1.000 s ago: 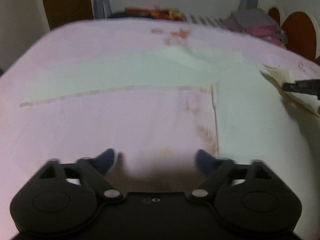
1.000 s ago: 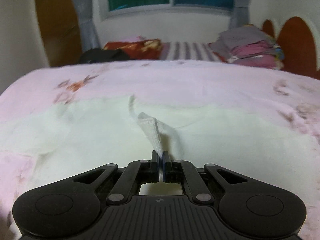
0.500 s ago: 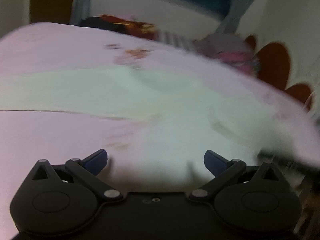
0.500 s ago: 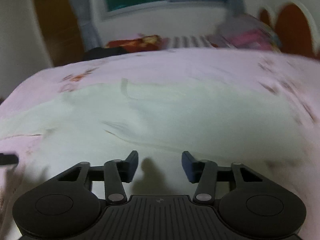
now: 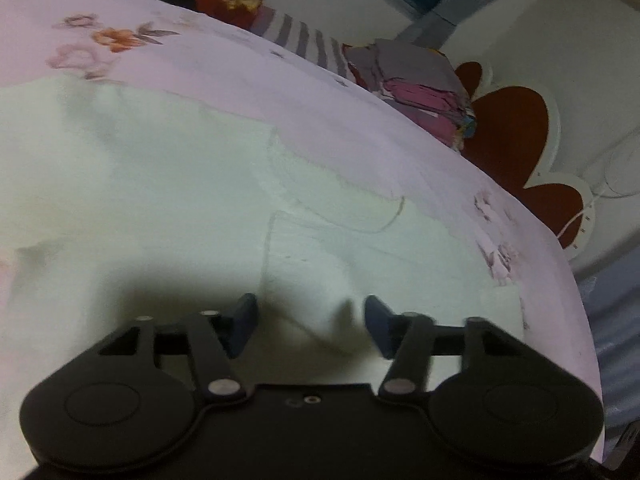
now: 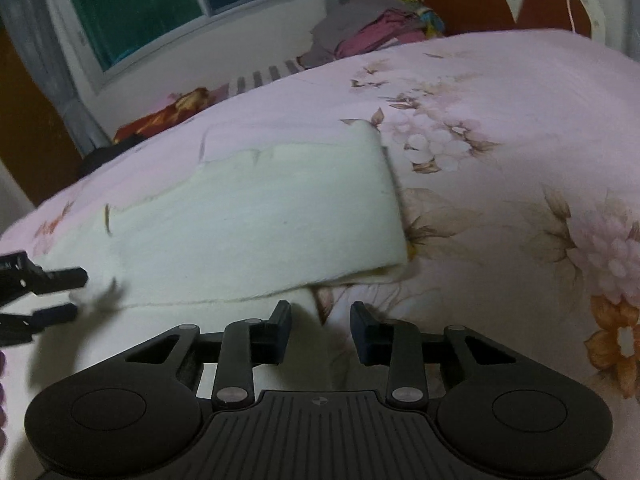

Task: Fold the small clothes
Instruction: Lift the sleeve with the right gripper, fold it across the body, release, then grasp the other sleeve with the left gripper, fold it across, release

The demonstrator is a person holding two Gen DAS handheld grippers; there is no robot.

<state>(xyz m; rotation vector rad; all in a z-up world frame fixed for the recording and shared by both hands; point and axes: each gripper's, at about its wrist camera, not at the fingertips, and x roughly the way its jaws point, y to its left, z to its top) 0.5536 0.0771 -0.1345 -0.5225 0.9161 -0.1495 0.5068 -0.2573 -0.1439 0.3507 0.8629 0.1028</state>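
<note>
Both tongs are closing with pads not yet pinching: the left gripper (image 5: 308, 322) over a raised fold, the right gripper (image 6: 320, 330) at the near edge of the limp, light, cream knitted garment (image 6: 256, 220) lying flat on the pink floral bedspread (image 6: 500, 120), best pinched at hem corners.

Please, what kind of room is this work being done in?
Most likely a bedroom in a home. A pale garment lies on a pink floral bedsheet, a red and white scalloped headboard stands behind it, and a stack of folded clothes sits near a window.
</note>
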